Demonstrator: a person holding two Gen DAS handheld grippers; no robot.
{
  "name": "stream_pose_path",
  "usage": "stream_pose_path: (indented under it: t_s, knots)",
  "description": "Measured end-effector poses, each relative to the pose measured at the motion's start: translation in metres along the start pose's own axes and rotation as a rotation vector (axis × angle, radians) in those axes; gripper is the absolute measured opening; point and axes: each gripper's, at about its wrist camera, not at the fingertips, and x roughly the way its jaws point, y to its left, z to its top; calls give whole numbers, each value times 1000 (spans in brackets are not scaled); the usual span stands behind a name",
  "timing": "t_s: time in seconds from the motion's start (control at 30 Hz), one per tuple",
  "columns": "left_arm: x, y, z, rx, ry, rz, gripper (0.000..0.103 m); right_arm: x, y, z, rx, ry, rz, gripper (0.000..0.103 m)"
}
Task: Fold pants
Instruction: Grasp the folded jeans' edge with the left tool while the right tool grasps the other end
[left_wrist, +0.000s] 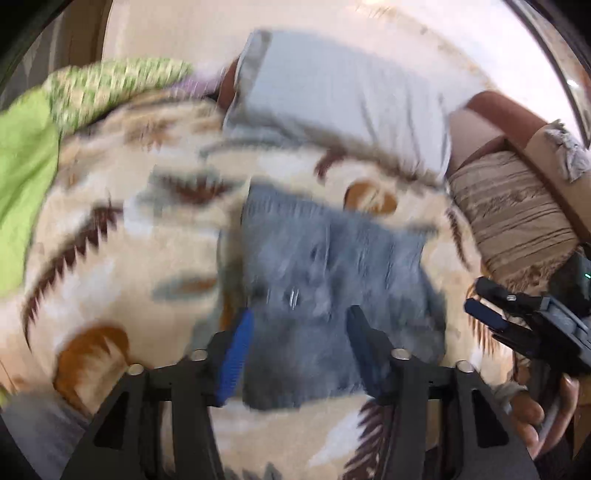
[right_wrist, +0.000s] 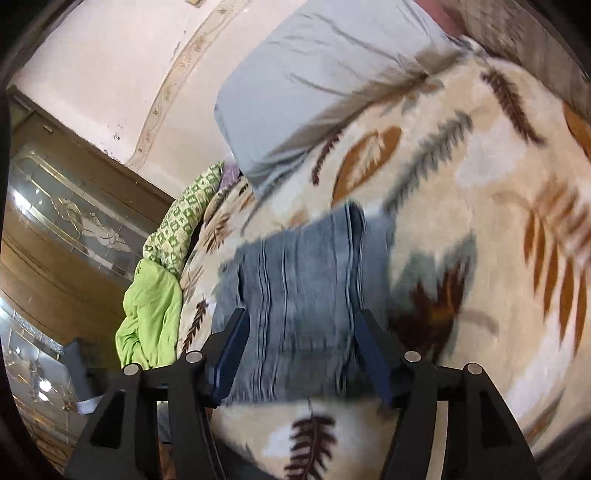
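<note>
Both our left tool (left_wrist: 295, 332) and right tool (right_wrist: 299, 332) hang wide and empty above the folded pants (left_wrist: 325, 295), lying centre-frame on the leaf-print blanket (left_wrist: 129, 229) (blurry view). A careless sweep could snag and undo the fold.

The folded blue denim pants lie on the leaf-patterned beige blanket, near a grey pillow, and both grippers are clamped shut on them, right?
Not quite. The folded blue denim pants do lie on the leaf-patterned beige blanket near the grey pillow, but both wrist views show the left gripper and right gripper open, gripping nothing.
</note>
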Motion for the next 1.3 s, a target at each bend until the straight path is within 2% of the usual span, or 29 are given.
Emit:
stream_pose_path:
  t_s: [0.03,0.13,0.23,0.3,0.37,0.43,0.53,0.57,0.63,0.7,0.73,0.8,0.9,1.03,1.13,1.2,1.3]
  knots:
    - [0,-1,10,-4,-15,-6,72,2,1,8,-16,-1,-5,62]
    - [24,-3,40,16,17,-33,72,15,-2,37,-32,15,6,62]
    - [73,4,71,-2,73,-50,71,36,-5,62,-49,27,24,62]
    - [107,16,83,-48,125,-18,67,53,-15,75,-29,56,27,62]
    - [131,32,84,-130,184,-58,63,67,-28,85,11,55,64,62]
    - [144,44,82,-180,199,-88,64,81,-38,86,17,72,110,62]
    - [163,54,82,-221,241,-128,63,94,-39,81,-5,100,97,60]
    - [167,55,81,-235,240,-128,63,98,-39,80,-8,113,79,56]
    - [179,55,84,-233,237,-125,60,107,-39,79,-17,140,15,40]
    - [187,52,86,-186,226,-95,54,107,-42,77,-9,155,20,23]
    - [193,48,84,-171,225,-78,53,108,-42,77,-15,160,18,18]
    - [188,39,82,-156,207,-59,44,107,-40,77,-34,157,9,14]
    - [181,35,80,-142,199,-54,38,102,-31,75,-95,135,-31,13]
    - [176,37,79,-153,197,-67,37,92,-21,75,-136,102,-54,11]
    - [178,34,77,-125,205,-45,37,108,-26,72,-140,143,-111,10]
    - [178,33,77,-118,204,-36,38,115,-30,68,-121,169,-115,10]
    - [177,33,78,-127,203,-42,39,112,-29,69,-131,159,-123,10]
